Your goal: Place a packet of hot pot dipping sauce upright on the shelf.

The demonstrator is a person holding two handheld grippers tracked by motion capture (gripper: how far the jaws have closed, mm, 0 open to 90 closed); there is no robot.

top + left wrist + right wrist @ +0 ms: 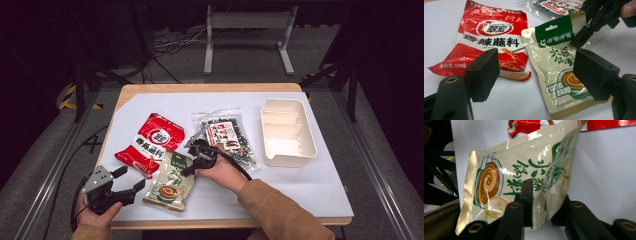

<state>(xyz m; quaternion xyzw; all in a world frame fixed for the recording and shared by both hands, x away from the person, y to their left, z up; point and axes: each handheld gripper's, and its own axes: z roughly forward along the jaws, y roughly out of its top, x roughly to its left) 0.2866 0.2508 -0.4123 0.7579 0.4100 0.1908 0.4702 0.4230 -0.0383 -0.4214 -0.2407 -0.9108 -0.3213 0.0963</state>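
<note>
The left gripper waits, fingers apart and empty, at the table's near edge. Beyond it, the right gripper clamps the green-and-cream pouch's upper edge — grasp step; next, probably a lift toward the white tray.

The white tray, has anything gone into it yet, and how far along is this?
Nothing looks done: the white tray is bare. In hand: the right hand-held gripper pinches the green-topped beige pouch, one edge lifted. The left hand-held gripper is open near the table edge. Left on the table: the red sauce packet and the clear packet.
</note>
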